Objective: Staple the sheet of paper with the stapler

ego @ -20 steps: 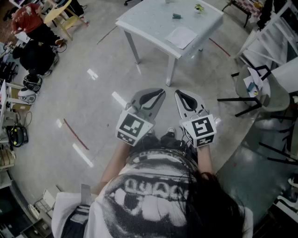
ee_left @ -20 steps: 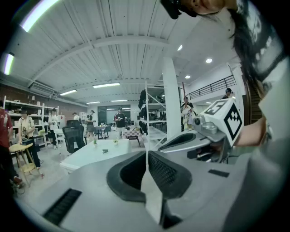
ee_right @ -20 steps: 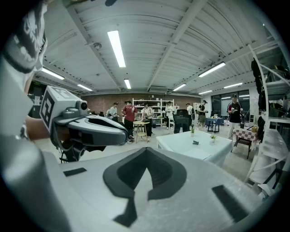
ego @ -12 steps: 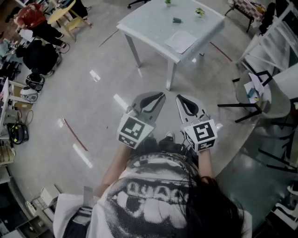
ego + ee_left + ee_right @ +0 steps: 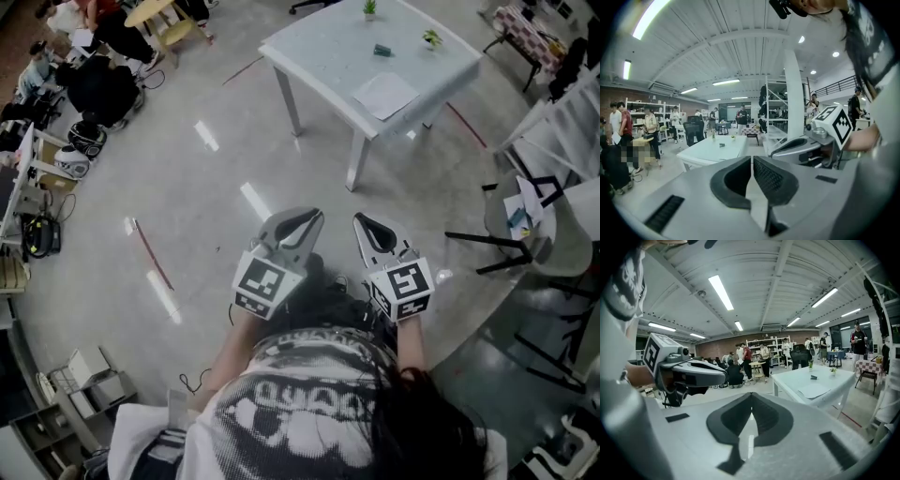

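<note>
Count: 2 grippers, 2 marker cubes, 1 table, 1 sheet of paper, 1 stapler, 2 small potted plants

Left gripper: jaws together, nothing between them. Right gripper: jaws likewise together and empty. The two are held side by side in front of the person's body, over bare floor, well apart from the table

Sheet of paper: lies flat on the table top, close to the edge nearest the person. Stapler: further in on the same top, apart from the sheet, untouched. First potted plant stands at the far edge, close to the top of the head view. Second potted plant stands to the right of the stapler

Hidden or unclear:
- both hands are covered by the left marker cube and the right marker cube
- the stapler shows only as a small dark lump, its form not resolvable
- any print on the sheet cannot be told
- people far back in both gripper views are too small to count

Materials and shapes:
- gripper shells are smooth grey plastic, tapering to a point
- pads are dark and ribbed
- cubes are white with black square markers
- the table is white, with a square matte top on straight legs
- the floor is glossy grey and mirrors the strip lights
</note>
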Demonstrator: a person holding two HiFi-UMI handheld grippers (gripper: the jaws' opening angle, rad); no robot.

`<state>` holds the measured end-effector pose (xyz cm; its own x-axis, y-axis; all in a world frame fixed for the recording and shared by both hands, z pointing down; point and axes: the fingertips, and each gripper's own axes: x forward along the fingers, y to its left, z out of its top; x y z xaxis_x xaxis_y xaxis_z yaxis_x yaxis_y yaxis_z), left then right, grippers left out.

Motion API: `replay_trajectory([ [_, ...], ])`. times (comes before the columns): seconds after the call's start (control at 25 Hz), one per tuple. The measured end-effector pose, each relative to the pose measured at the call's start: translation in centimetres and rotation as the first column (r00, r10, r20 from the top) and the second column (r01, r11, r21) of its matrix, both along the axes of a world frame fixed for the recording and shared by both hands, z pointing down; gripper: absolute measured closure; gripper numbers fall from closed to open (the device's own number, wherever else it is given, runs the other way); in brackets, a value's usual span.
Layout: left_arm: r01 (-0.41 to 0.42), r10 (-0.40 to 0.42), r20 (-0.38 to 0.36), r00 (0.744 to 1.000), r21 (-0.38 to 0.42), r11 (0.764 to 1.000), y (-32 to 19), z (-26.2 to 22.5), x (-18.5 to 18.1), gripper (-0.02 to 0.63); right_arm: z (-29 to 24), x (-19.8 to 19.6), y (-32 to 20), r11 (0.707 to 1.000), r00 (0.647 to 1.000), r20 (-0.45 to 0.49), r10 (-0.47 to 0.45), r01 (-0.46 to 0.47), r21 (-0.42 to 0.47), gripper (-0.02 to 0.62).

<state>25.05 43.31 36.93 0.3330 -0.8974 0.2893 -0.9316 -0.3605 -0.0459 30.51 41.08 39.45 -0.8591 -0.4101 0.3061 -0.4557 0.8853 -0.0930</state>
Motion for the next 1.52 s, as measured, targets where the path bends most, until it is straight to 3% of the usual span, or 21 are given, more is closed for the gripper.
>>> replay_trajectory([
  [0.32,0.032,-0.033,-0.013,0.999,-0.036,0.999,-2.7,1.3,-3.2,0.591,1.2,-2.9,-3.6,0.999,1.0,-0.013,-0.017,0.017,-0.033,0.594],
  [0.56,-0.043,0.042,-0.027,0.999,-0.045,0.998,-7.9,1.8,-6.7,0.591,2.3,-7.2,-8.4,0.998,0.999,-0.036,0.016,-0.018,-0.064,0.589],
  [1.16,-0.22,0.218,-0.041,0.975,-0.053,0.974,-21.4,1.5,-22.2,0.591,3.4,-22.3,-20.9,0.982,0.982,-0.11,0.152,-0.163,-0.099,0.581],
  [1.32,-0.251,0.249,-0.04,0.968,-0.055,0.966,-23.0,1.9,-24.5,0.591,3.8,-23.5,-22.6,0.971,0.971,-0.123,0.204,-0.217,-0.101,0.58],
  [1.52,-0.28,0.276,-0.071,0.959,-0.051,0.959,-24.8,2.3,-25.3,0.591,4.6,-21.7,-24.7,0.942,0.942,-0.151,0.301,-0.318,-0.106,0.574],
])
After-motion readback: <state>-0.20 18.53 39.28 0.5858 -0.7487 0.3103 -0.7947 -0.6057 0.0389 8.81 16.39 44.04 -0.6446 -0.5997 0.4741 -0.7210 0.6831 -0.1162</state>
